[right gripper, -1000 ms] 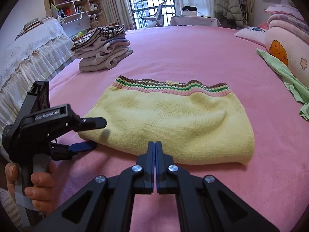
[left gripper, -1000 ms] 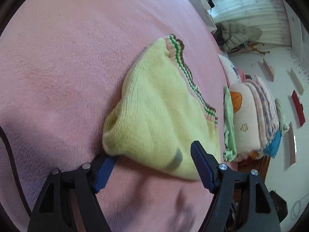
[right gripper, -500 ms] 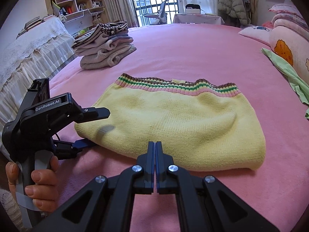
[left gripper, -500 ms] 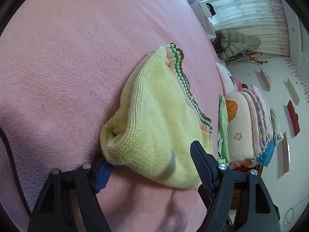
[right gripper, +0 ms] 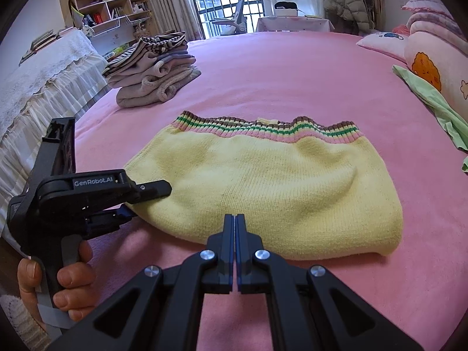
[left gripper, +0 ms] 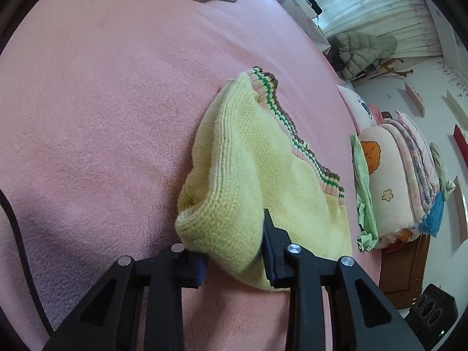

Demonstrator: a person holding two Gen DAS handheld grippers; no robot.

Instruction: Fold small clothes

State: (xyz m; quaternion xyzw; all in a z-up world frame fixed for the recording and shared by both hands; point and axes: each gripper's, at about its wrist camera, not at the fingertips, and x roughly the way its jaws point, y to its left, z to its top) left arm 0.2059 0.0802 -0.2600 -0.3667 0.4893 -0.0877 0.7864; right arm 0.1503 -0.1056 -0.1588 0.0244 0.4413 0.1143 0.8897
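A yellow knitted garment (right gripper: 263, 181) with a striped pink, green and brown hem lies folded on the pink bed (right gripper: 292, 67). My left gripper (left gripper: 231, 251) is shut on the garment's near left corner (left gripper: 222, 228), and the bunched knit fills the gap between its fingers. It also shows in the right wrist view (right gripper: 146, 201), held by a hand at the garment's left end. My right gripper (right gripper: 235, 222) is shut and empty, just in front of the garment's near edge.
A stack of folded clothes (right gripper: 155, 73) sits at the bed's far left. A green cloth (right gripper: 433, 105) and pillows (right gripper: 433, 64) lie at the right. A white lace-covered surface (right gripper: 38, 82) and shelves stand left of the bed.
My left gripper's fingers have closed on the garment's left corner, which now bunches up between them. My right gripper stays shut and has moved closer to the near edge.
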